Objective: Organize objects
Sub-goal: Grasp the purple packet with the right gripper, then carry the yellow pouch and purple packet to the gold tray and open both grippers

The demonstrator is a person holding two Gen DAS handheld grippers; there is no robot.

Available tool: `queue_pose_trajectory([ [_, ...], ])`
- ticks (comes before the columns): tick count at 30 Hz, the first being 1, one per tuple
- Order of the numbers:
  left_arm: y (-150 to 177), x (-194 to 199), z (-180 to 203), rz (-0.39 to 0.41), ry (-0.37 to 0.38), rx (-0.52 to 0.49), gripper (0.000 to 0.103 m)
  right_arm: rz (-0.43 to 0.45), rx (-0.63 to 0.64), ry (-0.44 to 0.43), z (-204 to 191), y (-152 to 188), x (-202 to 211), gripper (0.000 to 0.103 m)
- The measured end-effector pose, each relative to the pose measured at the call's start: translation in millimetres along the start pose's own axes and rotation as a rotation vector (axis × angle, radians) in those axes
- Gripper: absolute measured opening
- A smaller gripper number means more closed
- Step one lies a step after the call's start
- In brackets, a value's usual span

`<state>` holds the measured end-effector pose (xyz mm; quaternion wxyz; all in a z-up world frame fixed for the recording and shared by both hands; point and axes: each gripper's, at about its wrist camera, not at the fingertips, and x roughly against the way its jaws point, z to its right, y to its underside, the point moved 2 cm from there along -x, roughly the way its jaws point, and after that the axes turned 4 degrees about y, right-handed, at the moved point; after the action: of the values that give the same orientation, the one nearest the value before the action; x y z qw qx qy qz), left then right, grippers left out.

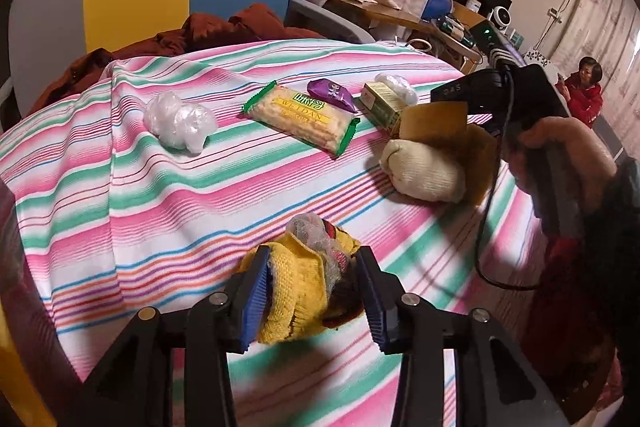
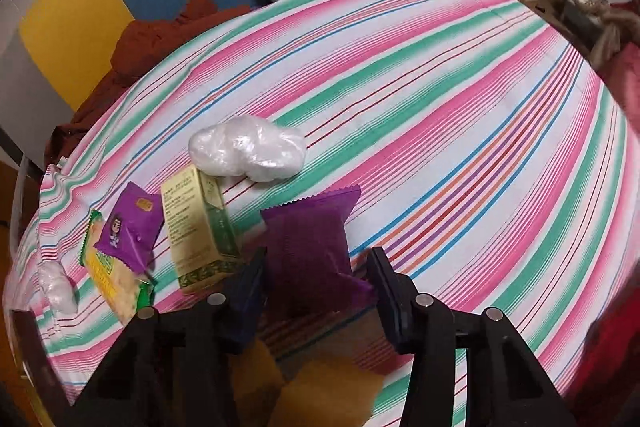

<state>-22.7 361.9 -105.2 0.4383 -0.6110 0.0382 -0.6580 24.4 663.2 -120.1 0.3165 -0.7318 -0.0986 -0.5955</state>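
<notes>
On a striped tablecloth [image 1: 120, 163], the left gripper [image 1: 314, 291] clamps a yellow knitted bundle [image 1: 304, 291] at 6 o'clock; the right gripper [image 2: 316, 287] stands parted around a purple packet [image 2: 312, 251], which touches only its left finger; a green box [image 2: 200, 227] stands at the packet's 9 o'clock.
</notes>
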Motion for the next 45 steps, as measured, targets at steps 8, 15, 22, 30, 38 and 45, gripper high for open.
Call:
queue_pose_trajectory([
  [8,-2,-1,-7,0.027,0.013,0.059,0.032,0.128,-0.142,-0.024,39,-13,26,0.049],
  [15,2,24,-11,0.062,0.028,0.097,0.020,0.247,-0.187,-0.135,51,-13,56,0.049],
  [22,8,56,-18,0.111,0.017,0.127,0.014,0.304,-0.136,-0.148,40,-2,77,0.049],
  [30,27,42,-25,-0.006,0.010,0.197,0.051,0.314,-0.135,-0.171,16,-11,64,0.049],
  [38,31,22,-23,-0.063,-0.034,0.181,0.061,0.409,-0.082,-0.239,4,-6,86,0.049],
  [45,27,40,-14,0.008,-0.032,0.120,0.030,0.441,0.116,-0.313,-40,4,97,0.049],
])
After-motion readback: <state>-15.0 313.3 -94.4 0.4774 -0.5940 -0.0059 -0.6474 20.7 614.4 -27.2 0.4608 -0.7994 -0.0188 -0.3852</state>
